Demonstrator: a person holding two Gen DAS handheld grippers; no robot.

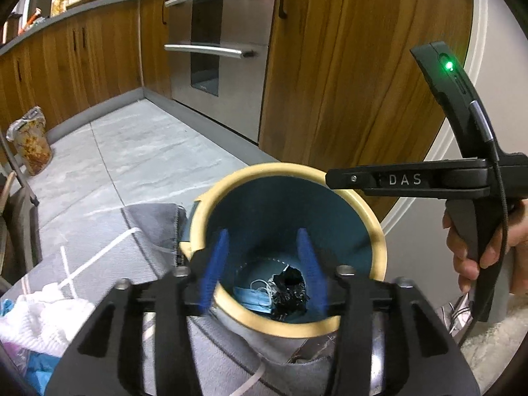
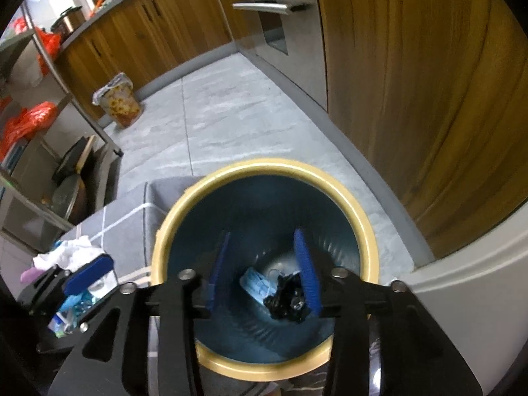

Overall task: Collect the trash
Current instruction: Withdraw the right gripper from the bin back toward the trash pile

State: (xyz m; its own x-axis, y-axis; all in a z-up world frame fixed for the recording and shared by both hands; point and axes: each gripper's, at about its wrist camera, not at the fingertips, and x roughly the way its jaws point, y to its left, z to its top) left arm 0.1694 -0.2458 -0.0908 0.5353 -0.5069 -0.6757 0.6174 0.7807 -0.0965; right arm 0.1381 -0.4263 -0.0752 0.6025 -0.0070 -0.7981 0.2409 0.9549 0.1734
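Observation:
A teal trash bin with a cream rim (image 1: 379, 241) (image 2: 368, 227) stands beside a grey cloth-covered surface. At its bottom lie a blue face mask (image 1: 252, 298) (image 2: 255, 283) and a crumpled black wrapper (image 1: 288, 292) (image 2: 288, 302). My left gripper (image 1: 265, 270) is open and empty, its blue fingers over the bin's near rim. My right gripper (image 2: 265, 270) is open and empty above the bin's mouth; its body shows in the left wrist view (image 1: 406, 180). White tissue (image 1: 43, 320) (image 2: 71, 254) and blue scraps (image 2: 77, 303) lie on the cloth at left.
Wooden cabinets (image 1: 346, 82) and a steel oven (image 1: 217, 33) stand behind the bin across a grey tiled floor (image 1: 148, 151). A lined patterned bin (image 1: 31, 145) (image 2: 118, 104) stands by the far cabinets. A metal rack with red bags (image 2: 29, 122) is at left.

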